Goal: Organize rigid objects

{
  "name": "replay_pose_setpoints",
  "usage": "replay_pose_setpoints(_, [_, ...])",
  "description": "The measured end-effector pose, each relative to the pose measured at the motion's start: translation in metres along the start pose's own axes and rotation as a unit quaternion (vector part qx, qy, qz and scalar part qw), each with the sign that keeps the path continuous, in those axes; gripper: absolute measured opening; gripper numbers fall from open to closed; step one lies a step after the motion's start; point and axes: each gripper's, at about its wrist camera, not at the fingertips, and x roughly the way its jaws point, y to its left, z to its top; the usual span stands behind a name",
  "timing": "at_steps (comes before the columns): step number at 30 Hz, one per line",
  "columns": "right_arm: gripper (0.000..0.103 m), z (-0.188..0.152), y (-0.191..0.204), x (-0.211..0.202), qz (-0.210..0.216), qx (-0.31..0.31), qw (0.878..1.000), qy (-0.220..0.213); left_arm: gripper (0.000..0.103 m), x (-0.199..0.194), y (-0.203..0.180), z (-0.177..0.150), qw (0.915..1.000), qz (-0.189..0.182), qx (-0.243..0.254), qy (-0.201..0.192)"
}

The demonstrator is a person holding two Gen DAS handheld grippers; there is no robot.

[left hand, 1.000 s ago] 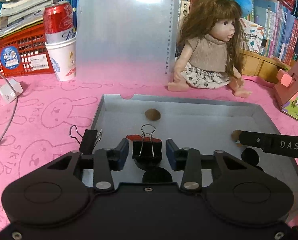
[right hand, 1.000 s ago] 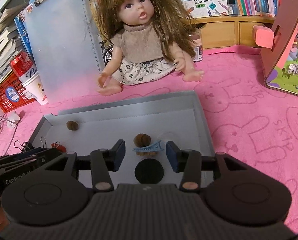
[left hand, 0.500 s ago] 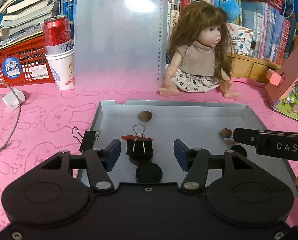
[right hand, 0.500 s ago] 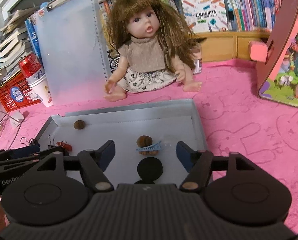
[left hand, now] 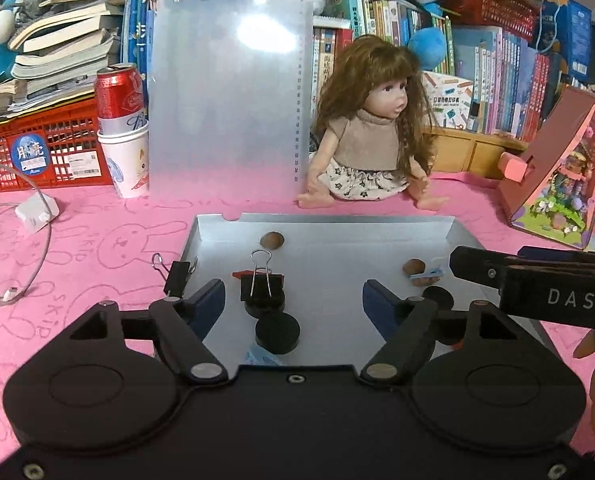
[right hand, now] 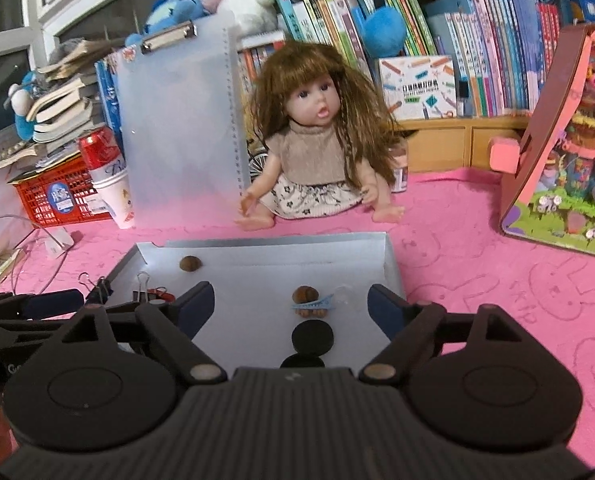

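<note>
A shallow grey tray (left hand: 337, 224) (right hand: 391, 264) lies on the pink cloth. In it are a black binder clip (left hand: 262, 287) (right hand: 143, 290) on a black disc, a second black disc (left hand: 277, 332) (right hand: 312, 336), two brown nuts (left hand: 272, 239) (left hand: 413, 267) (right hand: 190, 263) (right hand: 304, 293) and a blue hair clip (left hand: 428, 273) (right hand: 315, 303). Another binder clip (left hand: 177, 278) (right hand: 102, 289) grips the tray's left wall. My left gripper (left hand: 293, 304) hovers over the near left part, its jaws opening with nothing between them. My right gripper (right hand: 291, 306) hovers at the near right, jaws opening and empty; its body (left hand: 537, 284) shows in the left wrist view.
A doll (left hand: 371, 140) (right hand: 317, 152) sits behind the tray beside a translucent clipboard (left hand: 229, 92) (right hand: 177, 132). A paper cup with a red can (left hand: 123, 132), a red crate (left hand: 37, 148) and a white charger with cable (left hand: 37, 212) are at left. A pink toy house (left hand: 557, 176) (right hand: 569, 140) stands at right.
Both grippers have opened wide and drawn back and up from the tray. The binder clip and the blue hair clip now lie free in the tray.
</note>
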Motion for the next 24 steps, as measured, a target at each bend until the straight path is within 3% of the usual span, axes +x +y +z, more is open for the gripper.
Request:
replay_pose_setpoints(9, [0.094, -0.013, -0.003, -0.024, 0.001, -0.008, 1.000, -0.011, 0.078, -0.032, 0.002, -0.015, 0.9997, -0.014, -0.017, -0.014])
replay_pose_setpoints(18, [0.103, -0.029, -0.001, -0.044, -0.001, -0.021, 0.999, -0.030, 0.083, -0.053, 0.001, -0.037, 0.9997, -0.003, -0.011, -0.023])
replay_pose_setpoints(24, [0.103, -0.048, 0.001, -0.060, -0.015, -0.033, 0.998, -0.044, 0.084, -0.069, 0.002, -0.054, 0.9994, 0.006, -0.005, -0.034])
